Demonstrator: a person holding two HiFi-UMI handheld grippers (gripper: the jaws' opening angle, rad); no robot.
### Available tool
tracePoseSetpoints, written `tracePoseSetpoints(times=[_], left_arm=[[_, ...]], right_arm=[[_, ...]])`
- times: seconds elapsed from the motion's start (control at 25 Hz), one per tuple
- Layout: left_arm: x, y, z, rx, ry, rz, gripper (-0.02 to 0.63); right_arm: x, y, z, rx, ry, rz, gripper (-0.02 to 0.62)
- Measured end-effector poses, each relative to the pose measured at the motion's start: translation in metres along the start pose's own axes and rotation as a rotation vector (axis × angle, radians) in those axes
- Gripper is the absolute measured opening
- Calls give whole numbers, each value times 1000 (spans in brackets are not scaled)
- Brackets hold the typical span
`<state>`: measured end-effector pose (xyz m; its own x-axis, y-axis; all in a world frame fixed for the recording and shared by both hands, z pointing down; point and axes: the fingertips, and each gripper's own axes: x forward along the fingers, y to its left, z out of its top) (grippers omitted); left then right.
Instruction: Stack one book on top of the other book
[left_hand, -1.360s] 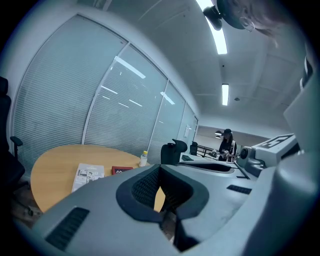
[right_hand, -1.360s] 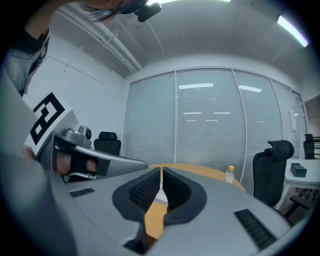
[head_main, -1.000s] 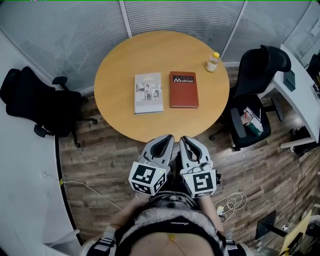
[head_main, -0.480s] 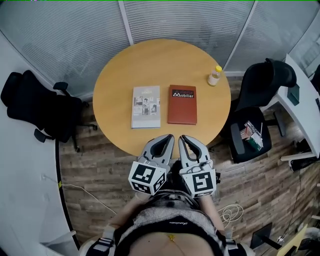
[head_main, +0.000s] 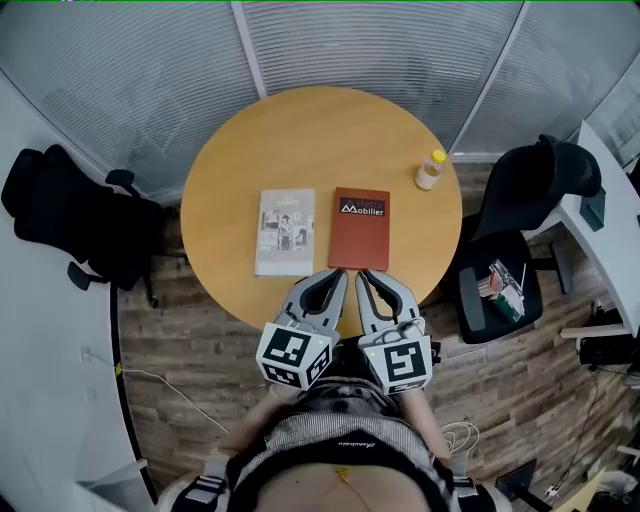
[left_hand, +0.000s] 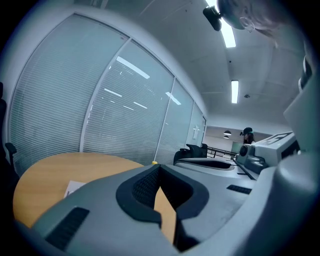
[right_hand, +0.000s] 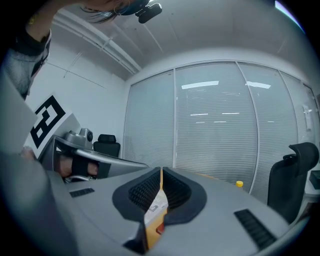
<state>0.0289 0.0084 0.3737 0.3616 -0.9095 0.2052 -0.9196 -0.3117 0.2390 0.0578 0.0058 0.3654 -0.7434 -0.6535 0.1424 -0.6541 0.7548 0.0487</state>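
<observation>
Round and wooden, the desk (head_main: 230, 160) shows nothing stacked yet: the grey book (head_main: 285, 232) lies flat just at 9 o'clock of the red book (head_main: 359, 228) titled "Mobilier". We hold our left tongs (head_main: 333, 275) and right tongs (head_main: 368, 277) pressed together and empty at the desk's 6 o'clock edge, so the whole lift and placing remains to do.

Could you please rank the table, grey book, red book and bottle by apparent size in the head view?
Largest: the table.
Next: the grey book and the red book, which look about alike, so unranked.
Smallest: the bottle.
</observation>
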Motion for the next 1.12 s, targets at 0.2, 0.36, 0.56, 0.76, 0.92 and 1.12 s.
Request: tracePoseSetpoints(times=[0.2, 0.36, 0.56, 0.76, 0.92, 1.12], left_arm=[[18, 2, 7, 2, -4, 21, 18], [32, 3, 8, 7, -1, 51, 18], [50, 7, 12, 8, -10, 92, 18], [65, 12, 10, 22, -12, 129, 18], [73, 19, 12, 17, -11, 150, 18], [82, 29, 13, 19, 6, 143, 18]], right_arm=[[10, -17, 0, 31, 17, 19, 29], [19, -28, 0, 1, 5, 60, 29], [29, -47, -3, 20, 8, 90, 29], [38, -59, -11, 0, 4, 147, 29], [48, -63, -13, 18, 14, 170, 29], [58, -71, -10, -21, -15, 169, 29]])
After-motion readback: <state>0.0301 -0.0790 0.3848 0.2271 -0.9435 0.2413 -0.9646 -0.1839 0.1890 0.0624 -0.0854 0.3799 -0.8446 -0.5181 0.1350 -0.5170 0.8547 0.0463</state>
